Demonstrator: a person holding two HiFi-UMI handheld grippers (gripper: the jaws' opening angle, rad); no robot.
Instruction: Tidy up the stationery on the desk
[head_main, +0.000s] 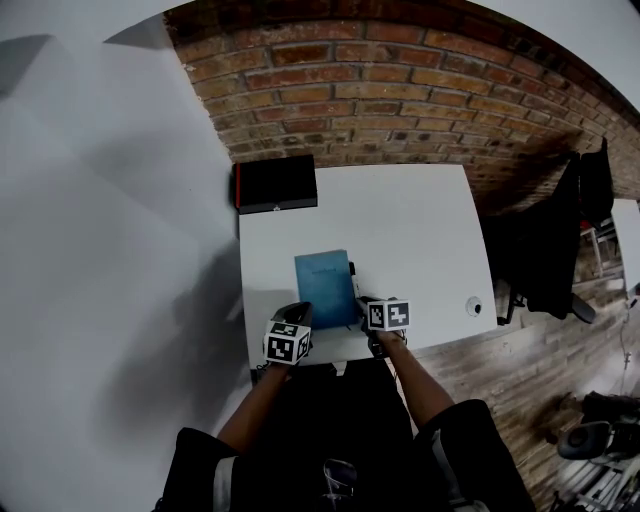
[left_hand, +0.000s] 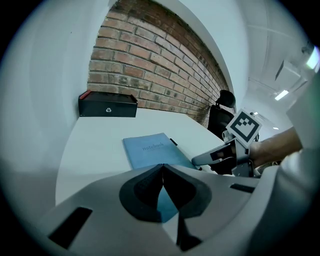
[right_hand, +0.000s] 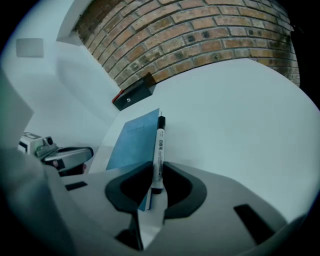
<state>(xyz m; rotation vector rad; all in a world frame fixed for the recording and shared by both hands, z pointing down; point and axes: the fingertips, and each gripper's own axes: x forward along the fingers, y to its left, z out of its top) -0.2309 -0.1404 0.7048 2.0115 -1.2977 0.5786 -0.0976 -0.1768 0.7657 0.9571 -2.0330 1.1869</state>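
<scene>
A blue notebook (head_main: 325, 288) lies on the white desk (head_main: 420, 230) near its front edge. A white pen with a black cap (right_hand: 159, 147) runs along the notebook's (right_hand: 131, 141) right edge. My right gripper (right_hand: 156, 182) is shut on the pen's near end, and the cap points away toward the wall. In the head view this gripper (head_main: 366, 304) sits at the notebook's near right corner. My left gripper (left_hand: 162, 172) is shut with nothing in it, over the notebook's (left_hand: 150, 150) near left corner (head_main: 298, 312).
A black box with a red edge (head_main: 276, 183) stands at the desk's back left, against the brick wall. A small white round object (head_main: 474, 306) sits near the front right corner. A dark chair (head_main: 560, 240) stands to the right of the desk.
</scene>
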